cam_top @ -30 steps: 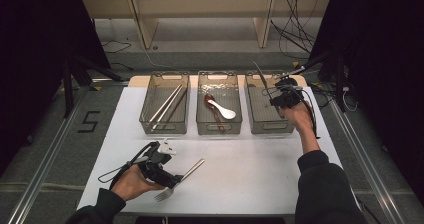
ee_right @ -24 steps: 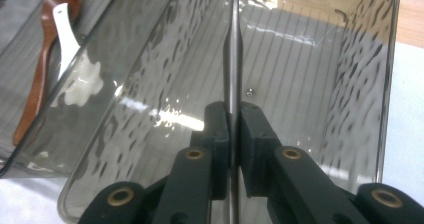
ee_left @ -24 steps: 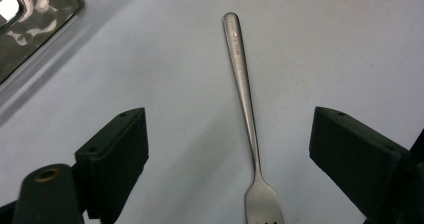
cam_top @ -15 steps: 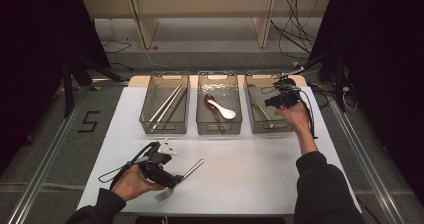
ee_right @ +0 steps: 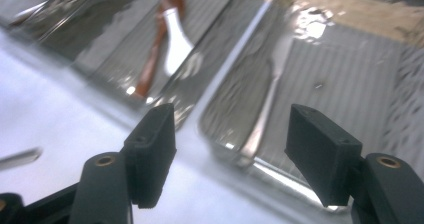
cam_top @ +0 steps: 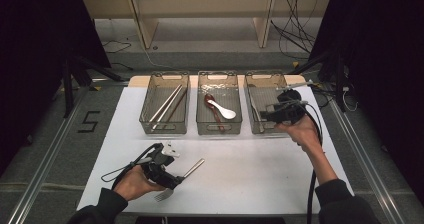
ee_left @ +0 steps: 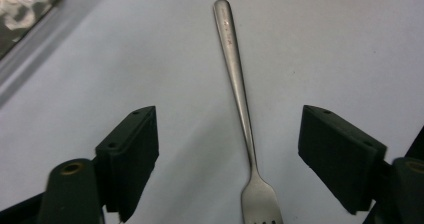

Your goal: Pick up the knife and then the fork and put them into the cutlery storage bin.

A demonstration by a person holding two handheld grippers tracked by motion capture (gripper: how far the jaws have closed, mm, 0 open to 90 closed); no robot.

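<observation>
While lying flat on the table (ee_left: 350, 44), fork (ee_left: 240, 99) between the parted, untouching left tongs (ee_left: 230, 159).

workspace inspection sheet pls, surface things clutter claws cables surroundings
surface: white table top, flat
job's things: fork lies on the table between the left claw's jaws, untouched; another fork lies in the right bin
clutter: chopsticks in left bin; white spoon and brown spoon in middle bin
grippers: left claw open astride the fork; right claw open, jaws just opened, nothing between them
cables: one trails from each claw
surroundings: wooden shelf, floor cables, a 5 marked on the floor
</observation>
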